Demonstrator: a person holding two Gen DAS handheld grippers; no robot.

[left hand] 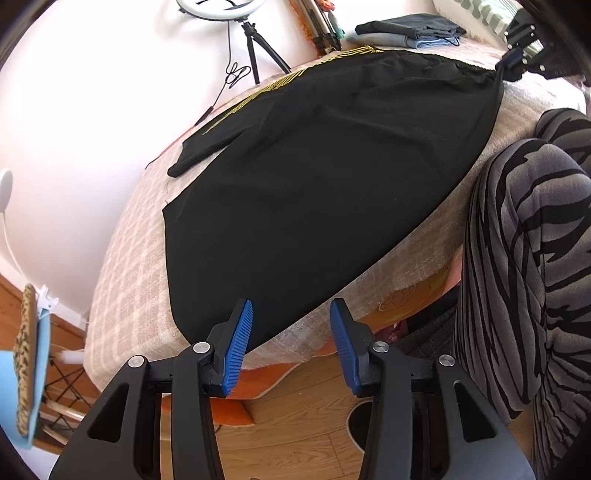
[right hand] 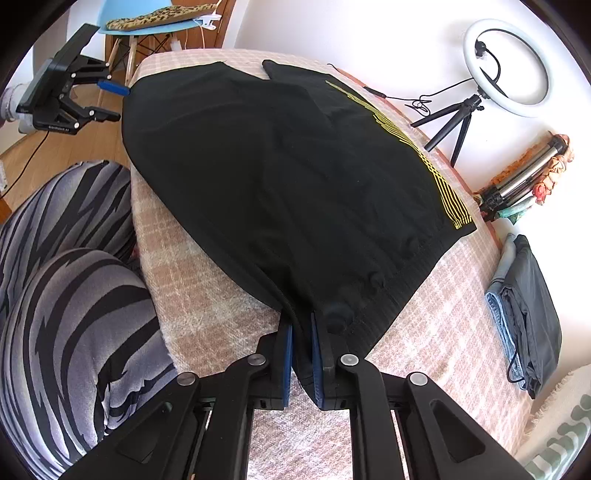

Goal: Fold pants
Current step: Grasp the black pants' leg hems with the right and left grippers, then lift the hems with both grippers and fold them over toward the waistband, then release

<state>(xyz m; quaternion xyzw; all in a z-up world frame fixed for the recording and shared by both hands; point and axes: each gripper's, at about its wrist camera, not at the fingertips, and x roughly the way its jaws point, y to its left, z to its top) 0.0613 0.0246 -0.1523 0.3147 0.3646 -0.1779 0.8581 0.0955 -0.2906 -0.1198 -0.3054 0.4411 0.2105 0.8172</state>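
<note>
Black pants (left hand: pixel 314 177) with yellow side stripes (left hand: pixel 280 83) lie spread on a checked beige blanket (left hand: pixel 136 288); one leg lies over the other. My left gripper (left hand: pixel 291 332) is open and empty, just off the leg-end hem at the near table edge. In the right wrist view the pants (right hand: pixel 288 177) stretch away from me. My right gripper (right hand: pixel 301 354) is shut on the waistband corner nearest the person. The left gripper also shows far off in that view (right hand: pixel 110 99), open by the hem. The right gripper shows in the left wrist view (left hand: pixel 513 62) at the waistband.
A folded stack of dark and denim clothes (right hand: pixel 524 310) lies on the blanket beyond the waistband. A ring light on a tripod (right hand: pixel 502 70) stands by the wall. The person's striped legs (right hand: pixel 66 302) are beside the table. A blue chair (right hand: pixel 159 22) stands past the far end.
</note>
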